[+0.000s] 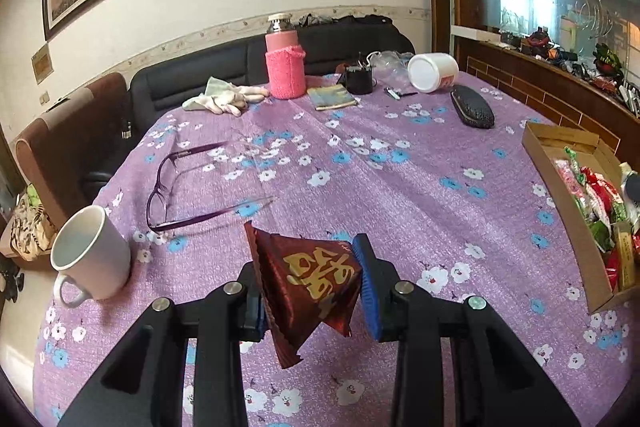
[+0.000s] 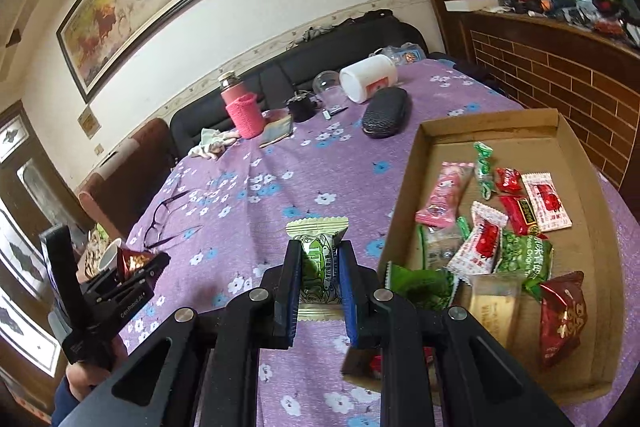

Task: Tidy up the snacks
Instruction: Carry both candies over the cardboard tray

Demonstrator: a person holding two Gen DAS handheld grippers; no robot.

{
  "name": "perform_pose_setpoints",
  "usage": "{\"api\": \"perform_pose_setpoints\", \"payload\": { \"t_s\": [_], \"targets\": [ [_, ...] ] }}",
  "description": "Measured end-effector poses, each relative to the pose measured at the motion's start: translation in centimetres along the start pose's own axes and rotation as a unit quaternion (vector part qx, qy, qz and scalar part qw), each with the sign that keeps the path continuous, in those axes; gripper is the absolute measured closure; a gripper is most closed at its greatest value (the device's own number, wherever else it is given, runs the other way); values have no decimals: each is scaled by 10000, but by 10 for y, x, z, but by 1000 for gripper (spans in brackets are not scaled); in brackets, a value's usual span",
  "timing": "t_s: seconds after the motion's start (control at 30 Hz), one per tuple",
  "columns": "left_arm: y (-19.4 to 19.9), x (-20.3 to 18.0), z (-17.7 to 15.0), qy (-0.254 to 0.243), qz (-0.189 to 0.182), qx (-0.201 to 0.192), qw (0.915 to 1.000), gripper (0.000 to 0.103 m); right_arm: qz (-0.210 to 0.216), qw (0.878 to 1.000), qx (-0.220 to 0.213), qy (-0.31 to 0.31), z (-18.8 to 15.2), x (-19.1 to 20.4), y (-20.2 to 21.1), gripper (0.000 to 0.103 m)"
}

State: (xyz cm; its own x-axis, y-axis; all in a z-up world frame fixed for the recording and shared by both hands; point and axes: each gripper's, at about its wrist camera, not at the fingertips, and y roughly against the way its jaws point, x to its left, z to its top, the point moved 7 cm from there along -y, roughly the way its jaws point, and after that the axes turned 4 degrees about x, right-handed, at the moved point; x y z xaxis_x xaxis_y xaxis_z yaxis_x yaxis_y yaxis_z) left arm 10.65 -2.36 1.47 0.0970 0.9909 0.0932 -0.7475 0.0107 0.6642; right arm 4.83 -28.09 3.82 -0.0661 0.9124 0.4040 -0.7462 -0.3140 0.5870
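The left hand-held gripper (image 1: 312, 291) is clenched on a dark red pyramid-shaped snack packet (image 1: 310, 285) with gold lettering, holding it above the purple flowered cloth of the desk (image 1: 400, 187). The right hand-held gripper (image 2: 319, 287) grips a green-and-cream wrapped snack (image 2: 318, 255) between its blue pads, also above the cloth, just left of the cardboard tray (image 2: 404, 195).

In the right wrist view the tray lies at the right side of the desk and holds a loose pile of snacks: a red packet (image 2: 562, 315) nearest, green pea packets (image 2: 524, 255), white-and-red candies (image 2: 480, 241), a pink wrapper (image 2: 444, 193) and a green twisted sweet (image 2: 484, 163) farther in. The left hand-held gripper (image 2: 134, 263) shows at the left edge there, with its red packet.

In the left wrist view a white mug (image 1: 90, 259) stands just left of the gripper, and purple-framed glasses (image 1: 180, 187) lie open beyond it. Farther on sits a black glasses case (image 1: 472, 105). At the far edge are a pink flask (image 1: 285, 61) in a knitted sleeve, white gloves (image 1: 224, 99), a small booklet (image 1: 332, 97), a black cup (image 1: 359, 79) and a white jar (image 1: 433, 71) on its side.
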Motion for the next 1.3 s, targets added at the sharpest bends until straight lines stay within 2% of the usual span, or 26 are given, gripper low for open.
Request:
{"api": "perform_pose_setpoints", "payload": {
  "t_s": [0.13,0.3,0.5,0.7,0.83,0.93,1.0,1.13,1.3],
  "targets": [
    [-1,-4,0,-20,-56,90,9999,69,-42,9999,-19,-144,1,-16,2,84],
    [8,-12,4,136,-531,227,9982,69,-123,9984,-178,-523,8,-50,14,84],
    [21,-45,13,128,-1035,290,9941,69,-244,9949,-369,-902,10,-92,25,84],
    [39,-115,27,-271,-1403,160,9896,69,-576,9905,-563,-1118,8,-127,34,84],
    [46,-179,30,-607,-1842,130,9809,69,-797,9883,-589,-1155,6,-143,35,84],
    [43,-232,20,-936,-2125,224,9724,69,-983,9867,-563,-1170,1,-152,36,84],
    [40,-255,11,-1164,-2170,236,9689,69,-1059,9861,-519,-1173,-2,-156,33,84],
    [32,-288,-8,-1667,-1958,104,9663,69,-1105,9857,-435,-1200,-6,-158,25,84],
    [29,-288,-13,-1871,-1611,-212,9688,69,-1114,9861,-208,-1212,-9,-159,13,84]
  ]
}}
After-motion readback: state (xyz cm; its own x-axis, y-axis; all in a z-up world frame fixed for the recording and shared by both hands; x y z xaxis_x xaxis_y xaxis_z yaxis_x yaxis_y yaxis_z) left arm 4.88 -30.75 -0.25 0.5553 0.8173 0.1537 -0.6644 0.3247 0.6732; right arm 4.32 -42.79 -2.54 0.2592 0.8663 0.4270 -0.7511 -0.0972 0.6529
